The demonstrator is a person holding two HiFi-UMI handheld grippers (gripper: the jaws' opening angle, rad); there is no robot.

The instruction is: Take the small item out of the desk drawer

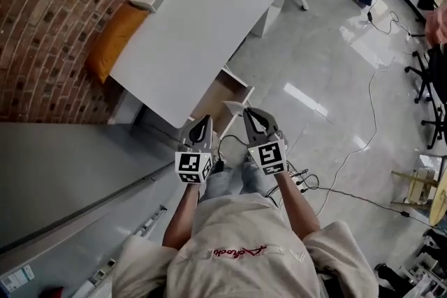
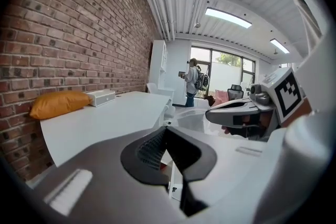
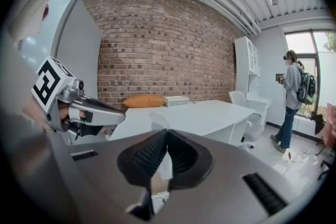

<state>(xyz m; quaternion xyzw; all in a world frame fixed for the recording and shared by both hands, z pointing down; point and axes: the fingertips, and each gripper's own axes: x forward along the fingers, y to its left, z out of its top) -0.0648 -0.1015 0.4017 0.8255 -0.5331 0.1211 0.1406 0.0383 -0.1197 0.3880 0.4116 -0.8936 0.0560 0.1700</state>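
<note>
Both grippers held side by side, level, pointing ahead at the bench (image 1: pixel 209 17).

Left gripper (image 1: pixel 203 126): fingers closed tip to tip, nothing between them. Right gripper (image 1: pixel 252 120): the same, fingers closed and empty.

Drawer (image 1: pixel 222 93) stands pulled out from the bench edge, tan inside showing. It lies just ahead of both finger pairs and below them, roughly on the line between the two.

Small item: not made out for certain in any view. The left gripper view shows a reddish speck low behind its fingers. That may be it, or not; too small to tell. I take it to be inside the drawer, ahead of and under the fingertips.

Relation that matters:
- The drawer's long axis runs away from the fingers, out from the bench edge, so the reach is forward and down into the open top.
- In the right gripper view the tan drawer floor sits straight below the right fingers' closed tips.
- In the left gripper view the drawer falls a little to the right of the left fingers.
- Judgement: the right fingers are the better lined up, though both are near.

Next move calls for the fingers to part before they dip in. The item's own lie is unknown.
</note>
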